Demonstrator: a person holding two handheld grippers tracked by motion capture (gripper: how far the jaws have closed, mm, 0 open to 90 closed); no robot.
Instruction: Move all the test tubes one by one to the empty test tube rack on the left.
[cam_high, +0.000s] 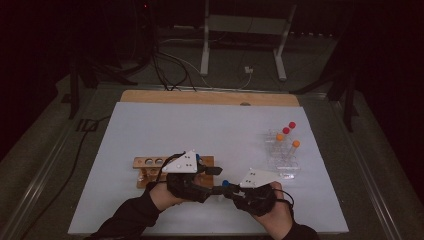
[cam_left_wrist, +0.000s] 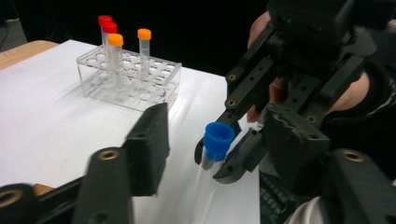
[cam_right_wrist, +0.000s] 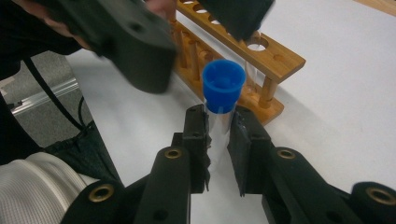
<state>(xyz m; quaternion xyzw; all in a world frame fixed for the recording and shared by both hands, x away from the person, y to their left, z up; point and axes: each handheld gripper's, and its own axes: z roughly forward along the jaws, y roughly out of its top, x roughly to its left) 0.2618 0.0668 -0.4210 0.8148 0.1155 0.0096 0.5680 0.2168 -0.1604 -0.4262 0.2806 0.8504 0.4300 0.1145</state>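
My right gripper (cam_right_wrist: 218, 122) is pinching a clear tube (cam_right_wrist: 219, 119) just under its blue cap (cam_right_wrist: 223, 85), jaws pressed against the glass on both sides. The tube stands roughly upright between them, held above the white mat (cam_high: 150, 130) near the table's front edge. My left gripper (cam_left_wrist: 210, 135) is spread wide, one jaw on each side of the capped end and touching neither; from above it (cam_high: 212, 171) sits just beside the right one (cam_high: 223, 189), both close to the wooden rack (cam_high: 150, 164).

I judge this to be a handover, or a cap grab: the tube is carried by the right hand and the left is lined up to take the cap. Next I would need to centre the left jaws on the cap, close gently, and only then loosen or twist, keeping the tube vertical so nothing tips.

Further out, the clear rack (cam_left_wrist: 130, 77) stands well apart at the mat's right, holding two red-capped and two orange-capped tubes.

Hard to make out: whether the tube holds liquid, since its lower part is lost between the jaws. The wooden rack is partly covered by the left gripper, and I cannot tell which holes are filled.
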